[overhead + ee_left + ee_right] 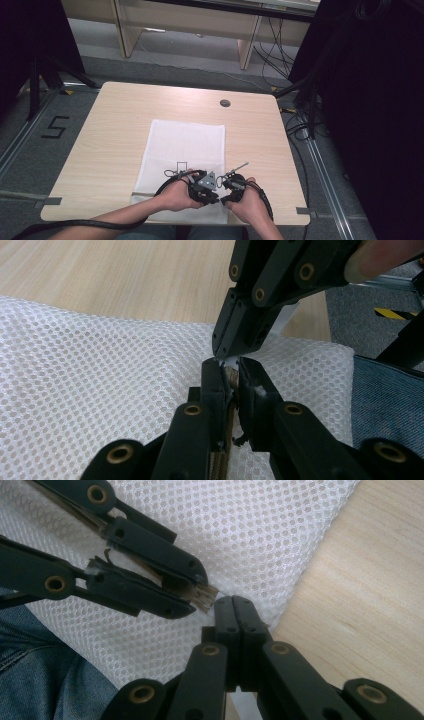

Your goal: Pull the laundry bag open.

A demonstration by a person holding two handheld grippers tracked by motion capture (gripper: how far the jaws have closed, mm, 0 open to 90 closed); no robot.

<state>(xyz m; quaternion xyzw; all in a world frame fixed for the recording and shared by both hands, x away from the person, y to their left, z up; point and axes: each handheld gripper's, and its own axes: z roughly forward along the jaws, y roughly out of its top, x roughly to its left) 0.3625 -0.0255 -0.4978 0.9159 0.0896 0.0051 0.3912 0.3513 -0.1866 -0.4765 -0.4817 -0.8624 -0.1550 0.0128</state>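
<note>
Both grippers meet tip to tip low over the near edge of a white mesh mat. My left gripper is shut on a small brownish flat piece, whose frayed end pokes out of the jaws. My right gripper is shut, its tips touching that end. A thin white strip runs along its jaws, with a white sliver at the tips. In the high view the left gripper and right gripper sit between the person's two hands.
The mat lies on a light wooden table with a round cable hole at the back. The person's jeans are just beyond the near table edge. Dark curtains and cables flank the table.
</note>
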